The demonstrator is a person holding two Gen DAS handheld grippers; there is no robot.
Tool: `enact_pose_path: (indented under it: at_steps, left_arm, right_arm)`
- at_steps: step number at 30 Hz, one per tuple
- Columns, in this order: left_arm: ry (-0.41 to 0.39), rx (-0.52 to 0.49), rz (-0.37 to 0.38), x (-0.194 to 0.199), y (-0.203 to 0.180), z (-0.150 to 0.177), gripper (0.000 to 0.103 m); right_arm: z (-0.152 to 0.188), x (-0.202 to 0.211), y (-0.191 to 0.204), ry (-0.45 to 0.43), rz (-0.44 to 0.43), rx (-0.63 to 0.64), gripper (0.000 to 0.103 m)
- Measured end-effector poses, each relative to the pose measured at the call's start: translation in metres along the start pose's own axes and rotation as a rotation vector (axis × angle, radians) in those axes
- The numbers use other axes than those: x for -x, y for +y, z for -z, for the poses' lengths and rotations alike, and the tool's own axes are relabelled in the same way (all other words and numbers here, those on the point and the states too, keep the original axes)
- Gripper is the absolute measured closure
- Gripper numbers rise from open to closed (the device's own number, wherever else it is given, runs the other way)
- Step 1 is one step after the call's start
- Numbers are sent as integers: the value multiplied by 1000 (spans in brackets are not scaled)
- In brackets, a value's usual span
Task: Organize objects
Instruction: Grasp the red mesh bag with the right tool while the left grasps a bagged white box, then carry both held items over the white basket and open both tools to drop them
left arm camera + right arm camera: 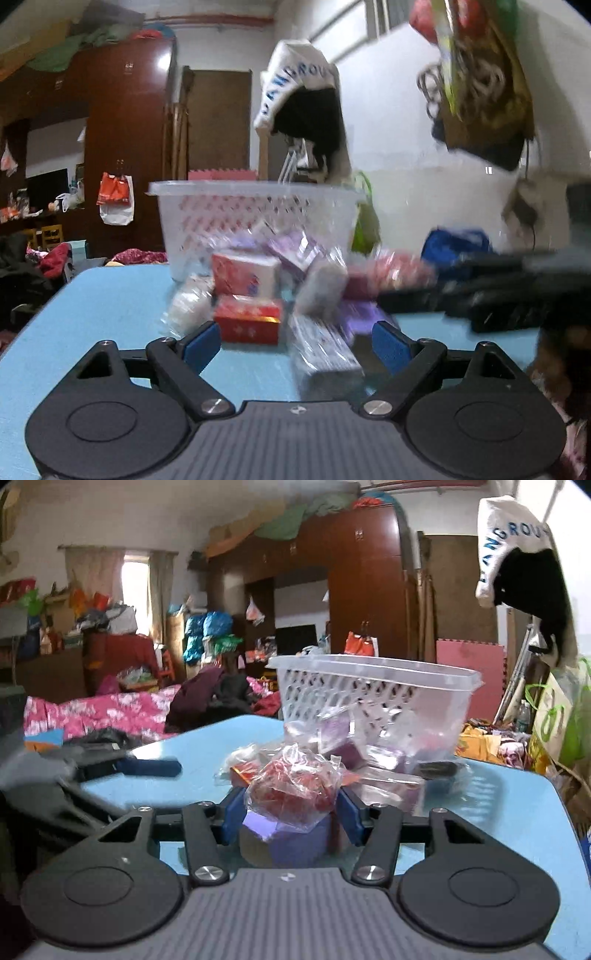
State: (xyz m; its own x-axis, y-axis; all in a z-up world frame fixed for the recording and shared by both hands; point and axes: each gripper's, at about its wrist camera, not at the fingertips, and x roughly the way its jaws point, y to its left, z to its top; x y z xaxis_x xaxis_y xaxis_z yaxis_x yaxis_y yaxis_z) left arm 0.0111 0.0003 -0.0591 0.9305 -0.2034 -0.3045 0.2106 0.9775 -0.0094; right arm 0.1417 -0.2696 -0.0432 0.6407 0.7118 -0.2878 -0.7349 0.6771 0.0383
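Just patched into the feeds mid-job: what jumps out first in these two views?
The right gripper is shut on a red packet in crinkly clear wrap, low over the blue table. Just ahead lies a jumble of red and purple wrapped boxes, with a clear plastic basket standing behind it. The left gripper is open in front of that pile, holding nothing.

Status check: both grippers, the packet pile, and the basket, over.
Left gripper open, empty, short of the pile. Right gripper shut on red bagged packet. Basket upright behind pile, path over remaining packets looks unobstructed.
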Motion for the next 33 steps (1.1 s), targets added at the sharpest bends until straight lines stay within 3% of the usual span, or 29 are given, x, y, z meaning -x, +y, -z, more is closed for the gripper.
enact_pose_path:
  at_steps: [3,5,7,9,13,21,33]
  left_arm:
    - [18,-29,-19,-9,-7,6,13]
    - [21,-43,-42,-12,-10,9,23]
    - [32,-59,-52,-13,-11,11,49]
    - [32,-58,-39,-11,-11,12,57]
    - [17,-88,-52,-7,-16,16,58]
    - [-30,-51,-52,14,0,13,58]
    - [-138,106,16,19,40,-24,58]
  right_arm:
    - [2,7,-11,-17,3,-31,46]
    - [4,11,-17,-25,6,-51,46]
    - [6,14,-23,-31,5,-67,46]
    - [5,15,-27,-37,8,-80,46]
    - [6,17,-28,-46,15,-85,46]
    - [9,21,-32,-45,23,-98,46]
    - [-17,19,-35,-75,32,-68,46]
